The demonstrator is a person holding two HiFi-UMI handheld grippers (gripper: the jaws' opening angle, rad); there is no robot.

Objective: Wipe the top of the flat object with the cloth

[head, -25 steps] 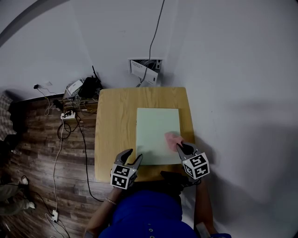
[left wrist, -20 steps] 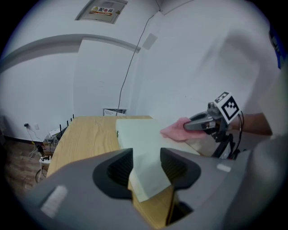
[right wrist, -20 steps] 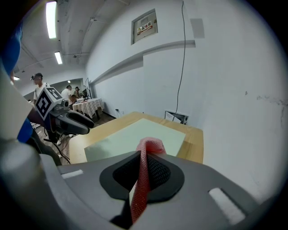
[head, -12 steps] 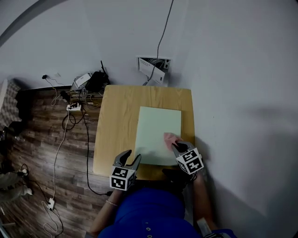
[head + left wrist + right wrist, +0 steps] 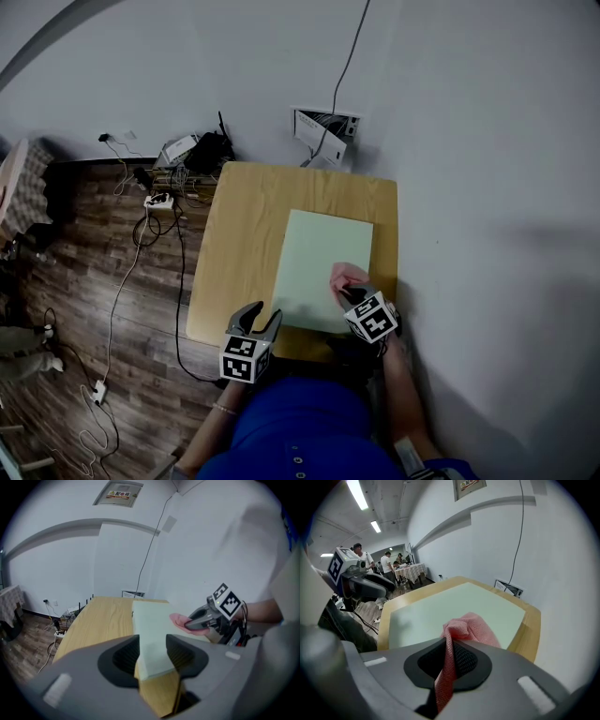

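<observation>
A pale green flat board (image 5: pixel 322 264) lies on the wooden table (image 5: pixel 242 248). On its near right part rests a pink cloth (image 5: pixel 345 276), and my right gripper (image 5: pixel 351 294) is shut on it. The right gripper view shows the cloth (image 5: pixel 471 625) pinched between the jaws and bunched on the board (image 5: pixel 454 604). My left gripper (image 5: pixel 262 316) sits at the board's near left corner, jaws apart. In the left gripper view that corner (image 5: pixel 149 665) lies between the jaws without visible pressure, and the right gripper (image 5: pixel 190 623) shows with the cloth (image 5: pixel 179 618) beyond.
Cables, a power strip (image 5: pixel 159 201) and small devices (image 5: pixel 199 150) lie on the wood floor left of and behind the table. A wall box (image 5: pixel 324 127) with a cable sits behind it. A white wall runs along the right. People stand far off (image 5: pixel 386 563).
The right gripper has slid the cloth a little leftward on the board. The left gripper stays at the near left corner. The head view has swung slightly.
</observation>
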